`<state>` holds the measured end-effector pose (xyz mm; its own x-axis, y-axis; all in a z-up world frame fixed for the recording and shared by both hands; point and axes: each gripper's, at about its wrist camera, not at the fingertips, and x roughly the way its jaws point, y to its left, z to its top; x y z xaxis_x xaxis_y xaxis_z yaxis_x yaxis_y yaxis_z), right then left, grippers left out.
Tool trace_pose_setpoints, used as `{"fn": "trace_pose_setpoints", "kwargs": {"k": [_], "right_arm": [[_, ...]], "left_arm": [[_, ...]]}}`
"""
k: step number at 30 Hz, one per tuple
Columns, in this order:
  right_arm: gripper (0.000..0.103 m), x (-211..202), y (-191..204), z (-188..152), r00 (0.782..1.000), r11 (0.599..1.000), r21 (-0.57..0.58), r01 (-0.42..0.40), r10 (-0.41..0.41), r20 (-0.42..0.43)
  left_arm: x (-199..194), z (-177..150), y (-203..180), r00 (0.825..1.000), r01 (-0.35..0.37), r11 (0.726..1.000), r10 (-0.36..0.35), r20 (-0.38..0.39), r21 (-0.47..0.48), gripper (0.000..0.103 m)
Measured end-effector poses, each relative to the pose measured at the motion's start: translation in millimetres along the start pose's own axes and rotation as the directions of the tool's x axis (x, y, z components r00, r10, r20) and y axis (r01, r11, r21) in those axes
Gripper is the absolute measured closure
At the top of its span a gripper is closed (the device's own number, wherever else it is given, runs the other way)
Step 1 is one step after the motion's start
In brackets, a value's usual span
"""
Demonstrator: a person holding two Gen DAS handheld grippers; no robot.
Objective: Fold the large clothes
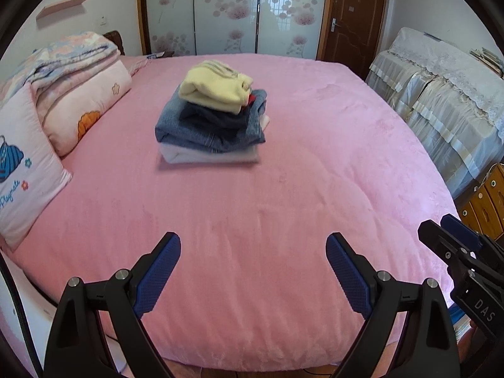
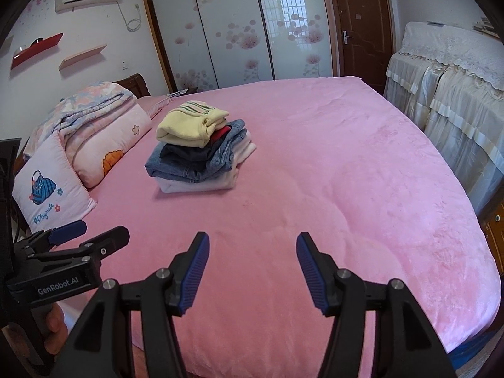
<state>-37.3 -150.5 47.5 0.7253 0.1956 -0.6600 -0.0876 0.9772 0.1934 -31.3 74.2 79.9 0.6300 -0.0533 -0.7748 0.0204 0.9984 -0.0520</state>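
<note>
Along the bed's (image 1: 283, 220) left edge: pillow (image 1: 22, 170) and folded quilts (image 1: 78, 72). Toward the middle, nearer the far edge: stack of folded clothes (image 1: 211, 116), cream sweater (image 1: 214, 85) on top, denim (image 1: 195, 129) beneath, white piece at the bottom. Above the near edge: left gripper (image 1: 253, 249) spread wide, empty. Beside it, toward the near right corner: right gripper (image 2: 252, 249) likewise apart, nothing between the pads. No unfolded garment visible. Likely between garments, stack finished so far. Next: fetching another large piece and spreading it flat on the bare near half.

One pile (image 1: 211, 116) of perhaps five garments; two pillows (image 1: 28, 163).
</note>
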Motion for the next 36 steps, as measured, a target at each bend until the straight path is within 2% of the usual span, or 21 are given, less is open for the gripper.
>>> {"fn": "trace_pose_setpoints", "kwargs": {"k": [5,12,23,36], "right_arm": [[0.045,-6,8,-16,1.000,0.999,-0.035,-0.001,0.001,-0.011],[0.042,-8,10,-26,1.000,0.998,-0.060,0.027,-0.028,-0.005],[0.042,-1,4,-31,0.999,0.999,-0.039,0.026,-0.027,-0.024],[0.042,3,3,-31,0.999,0.999,-0.037,0.024,-0.026,-0.036]], "left_arm": [[2,-21,-1,1.000,-0.003,1.000,0.002,-0.023,-0.027,0.010],[-3,-32,-13,1.000,-0.031,1.000,0.031,-0.002,0.005,0.010],[4,-36,-28,0.999,-0.032,0.998,0.033,-0.020,0.045,0.010],[8,-36,-28,0.999,-0.037,0.999,0.038,-0.032,0.036,0.010]]}}
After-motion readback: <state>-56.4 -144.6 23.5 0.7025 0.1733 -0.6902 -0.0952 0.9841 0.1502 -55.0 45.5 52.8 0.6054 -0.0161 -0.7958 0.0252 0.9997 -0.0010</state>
